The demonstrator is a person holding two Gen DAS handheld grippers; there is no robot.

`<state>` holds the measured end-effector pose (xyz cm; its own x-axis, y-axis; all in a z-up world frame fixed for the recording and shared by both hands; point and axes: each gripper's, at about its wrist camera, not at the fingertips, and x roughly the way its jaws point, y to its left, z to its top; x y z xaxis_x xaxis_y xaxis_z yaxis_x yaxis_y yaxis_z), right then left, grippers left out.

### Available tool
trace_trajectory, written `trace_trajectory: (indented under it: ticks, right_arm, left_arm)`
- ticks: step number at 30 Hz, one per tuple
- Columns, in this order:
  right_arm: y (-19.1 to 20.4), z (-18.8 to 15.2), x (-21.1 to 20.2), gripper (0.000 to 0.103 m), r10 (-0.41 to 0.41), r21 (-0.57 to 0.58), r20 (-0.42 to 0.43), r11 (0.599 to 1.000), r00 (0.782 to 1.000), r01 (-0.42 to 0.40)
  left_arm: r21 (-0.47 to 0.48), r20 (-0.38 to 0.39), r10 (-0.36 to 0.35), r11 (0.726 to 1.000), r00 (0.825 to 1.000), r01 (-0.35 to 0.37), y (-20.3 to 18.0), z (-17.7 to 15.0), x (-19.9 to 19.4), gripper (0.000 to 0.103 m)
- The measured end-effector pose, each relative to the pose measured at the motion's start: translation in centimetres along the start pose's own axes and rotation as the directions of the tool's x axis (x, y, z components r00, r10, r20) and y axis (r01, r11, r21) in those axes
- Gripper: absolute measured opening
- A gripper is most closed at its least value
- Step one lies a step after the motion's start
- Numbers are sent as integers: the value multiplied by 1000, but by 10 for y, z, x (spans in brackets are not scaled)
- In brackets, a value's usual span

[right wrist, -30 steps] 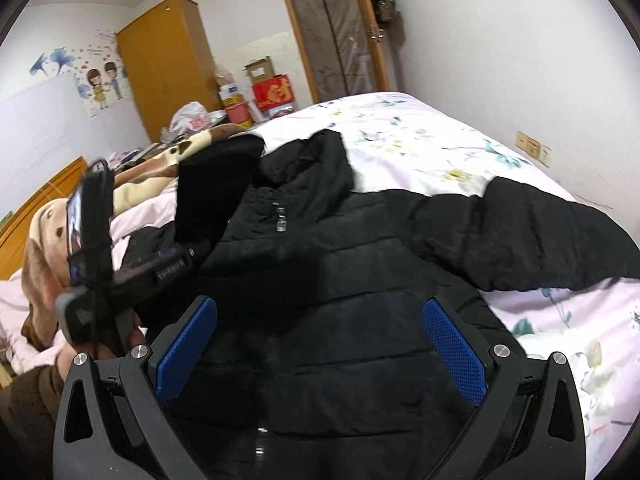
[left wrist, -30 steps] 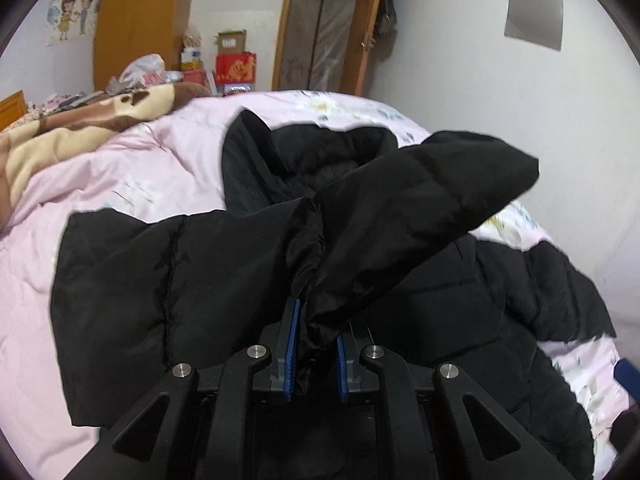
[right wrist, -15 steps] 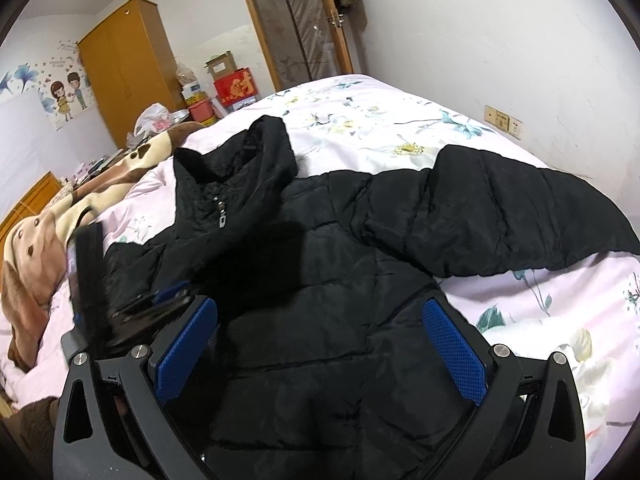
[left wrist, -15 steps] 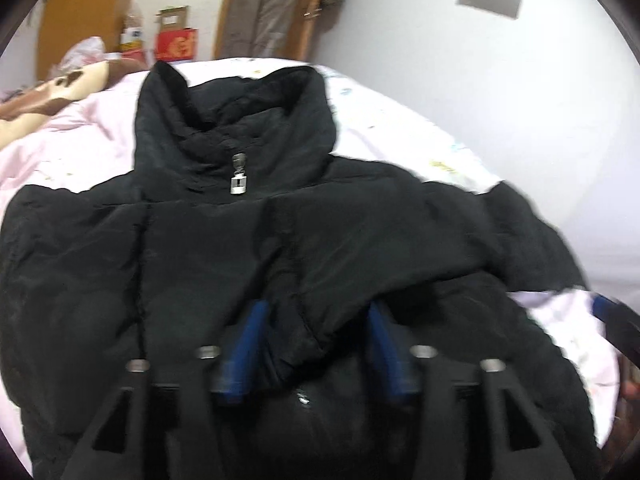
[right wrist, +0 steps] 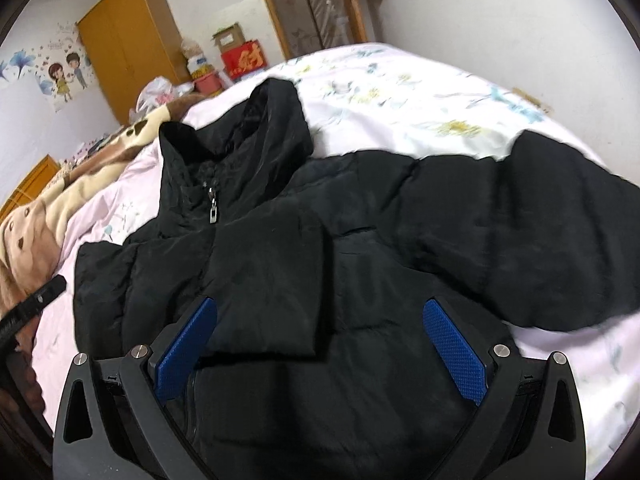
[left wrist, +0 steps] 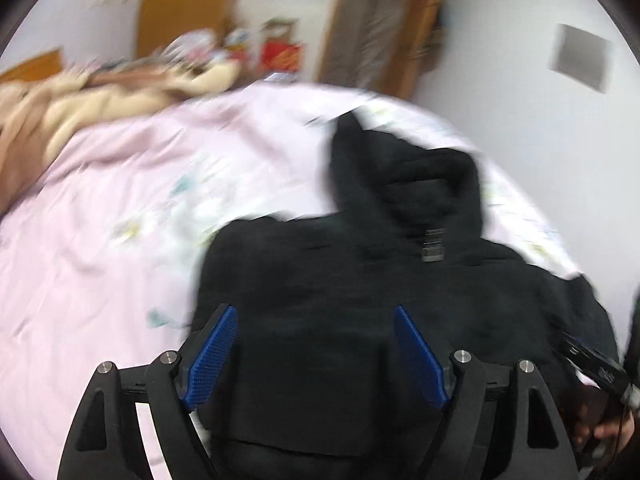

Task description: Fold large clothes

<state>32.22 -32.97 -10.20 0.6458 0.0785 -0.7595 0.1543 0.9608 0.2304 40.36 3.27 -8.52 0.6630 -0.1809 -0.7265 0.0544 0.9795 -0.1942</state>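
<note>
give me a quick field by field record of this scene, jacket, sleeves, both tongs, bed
jacket: black puffer jacket, front up, zipped, collar toward the far end of the bed
near sleeve: folded across the chest, cuff near the middle
other sleeve: outstretched on the sheet, not yet folded
left tongs: open, holding nothing, above the jacket
right tongs: open, holding nothing, above the lower jacket
bed: pink floral sheet, brown and cream blanket on its far side
image quality: left wrist view blurred
</note>
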Motion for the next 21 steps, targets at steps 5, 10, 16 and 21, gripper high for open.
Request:
trace_trajectory:
  ticks: [5, 10, 16, 21]
  right_arm:
    - [8, -1, 31, 48, 40, -10, -99, 999, 994, -41]
    - [3, 3, 19, 7, 62, -1, -58, 998, 996, -62]
    - [-16, 8, -4, 6, 29, 46, 9, 998, 1000, -30]
    - [-21, -4, 21, 6, -14, 49, -86, 999, 996, 18]
  left_arm:
    - [-19, -73, 33, 999, 997, -35, 18, -4, 30, 80]
    - [1, -63, 56, 998, 996, -56, 11, -5, 38, 80]
    - [68, -89, 67, 996, 994, -61, -5, -9, 52, 80]
    - [71, -128, 113, 992, 985, -105, -6, -14, 71, 85]
